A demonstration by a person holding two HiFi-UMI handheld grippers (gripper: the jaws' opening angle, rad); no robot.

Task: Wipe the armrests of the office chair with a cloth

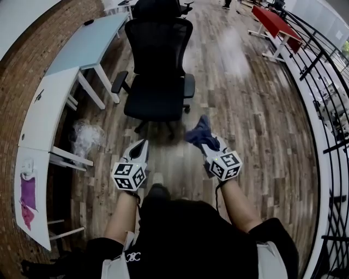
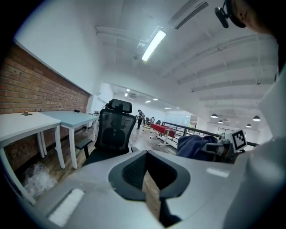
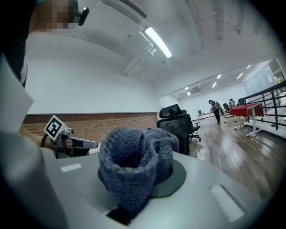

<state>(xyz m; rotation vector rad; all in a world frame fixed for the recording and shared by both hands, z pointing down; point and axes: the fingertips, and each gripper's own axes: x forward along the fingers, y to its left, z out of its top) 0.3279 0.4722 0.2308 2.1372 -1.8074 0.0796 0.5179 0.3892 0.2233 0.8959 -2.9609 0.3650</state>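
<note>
A black mesh office chair (image 1: 158,82) stands on the wood floor ahead of me, with its armrests at the left (image 1: 119,82) and right (image 1: 189,85). My right gripper (image 1: 206,143) is shut on a bunched blue knitted cloth (image 1: 199,134), held in the air short of the chair's seat. That cloth (image 3: 134,165) fills the right gripper view, with the chair (image 3: 178,123) behind it. My left gripper (image 1: 142,145) hangs beside the right one, jaws together and empty. In the left gripper view the chair (image 2: 111,134) is ahead and the cloth (image 2: 194,145) is at the right.
White desks (image 1: 49,98) and a pale blue desk (image 1: 92,43) line the brick wall on the left. A crumpled plastic bag (image 1: 86,136) lies on the floor under them. A red table (image 1: 275,24) and a black railing (image 1: 322,82) run along the right. A second chair (image 1: 158,8) stands behind.
</note>
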